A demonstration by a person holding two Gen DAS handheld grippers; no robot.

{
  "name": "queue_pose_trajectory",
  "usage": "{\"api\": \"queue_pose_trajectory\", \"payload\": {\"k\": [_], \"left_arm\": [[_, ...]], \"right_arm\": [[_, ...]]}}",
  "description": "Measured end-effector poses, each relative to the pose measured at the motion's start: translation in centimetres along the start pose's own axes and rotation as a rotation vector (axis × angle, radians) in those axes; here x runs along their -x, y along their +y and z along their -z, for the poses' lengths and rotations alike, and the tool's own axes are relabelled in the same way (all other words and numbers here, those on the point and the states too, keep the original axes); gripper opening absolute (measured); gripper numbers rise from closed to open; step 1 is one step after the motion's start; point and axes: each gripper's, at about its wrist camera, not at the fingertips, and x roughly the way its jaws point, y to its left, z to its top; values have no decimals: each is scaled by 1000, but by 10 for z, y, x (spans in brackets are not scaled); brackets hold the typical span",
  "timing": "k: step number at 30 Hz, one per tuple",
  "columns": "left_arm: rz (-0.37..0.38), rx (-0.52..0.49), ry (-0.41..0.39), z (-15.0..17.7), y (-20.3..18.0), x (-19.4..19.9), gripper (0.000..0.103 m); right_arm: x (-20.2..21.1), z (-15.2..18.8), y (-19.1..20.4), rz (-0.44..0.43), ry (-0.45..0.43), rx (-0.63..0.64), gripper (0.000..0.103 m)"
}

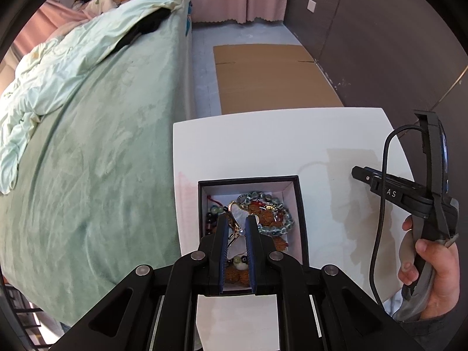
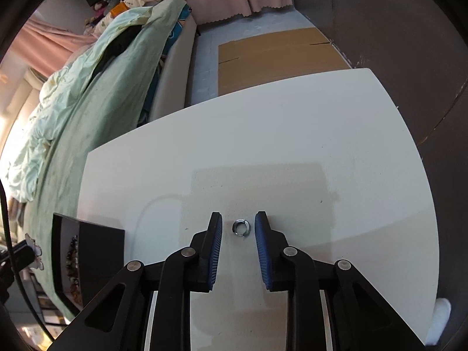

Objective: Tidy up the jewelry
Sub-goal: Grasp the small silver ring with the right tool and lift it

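A green bed (image 1: 96,146) is seen along the left of both views, and a flat cardboard sheet (image 1: 272,76) lies on the floor beyond the white bench (image 1: 263,146).

On the near left part of the bench a black box (image 1: 301,204) with a white lining stands open. It is filled with jewelry: a ring of pale blue-green beads (image 1: 280,225) lies over brown beads, and darker beads are seen at the left wall.

The left tongs (image 1: 235,228) are held over the box, narrowly parted, and a gold-rimmed white earring (image 1: 241,215) is gripped between the blue pads (image 1: 223,242). From the right wrist view the same earring is glimpsed at the far left, beside the box.

The right tongs (image 2: 238,228) are held low over the bare bench, well apart from the box, with the jaws set wide. A small silver ring (image 2: 240,227) lies on the bench between the pads (image 2: 213,251), touched by neither. In the left wrist view the right tool is seen gripped in a hand (image 1: 433,275) at the right edge.
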Motion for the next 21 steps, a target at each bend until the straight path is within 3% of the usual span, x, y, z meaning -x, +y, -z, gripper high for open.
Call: {"api": "queue_pose_trajectory", "payload": {"k": [6,9,14,15,17,19,21], "left_arm": [[51,14,8,-1,0,-10,12],[78,14,15,-3,-4,-14,12],[114,41,43,-4,-1,-18,15],[127,51,43,-3,2,-16,18],[137,61,39,-1,5,-13,44],[132,71,10,3,11,-6,62],[117,77,-12,7,16,0,65]], "right_arm": [[-2,3,17,117,-9,101,24],[-3,8,29,210,-21,164,18],[1,9,28,215,-36,156,14],[2,10,27,210,-35,149,14],[5,11,27,184,-39,135,14],[12,11,32,151,-56,131,14],[23,11,37,103,-79,130,14]]}}
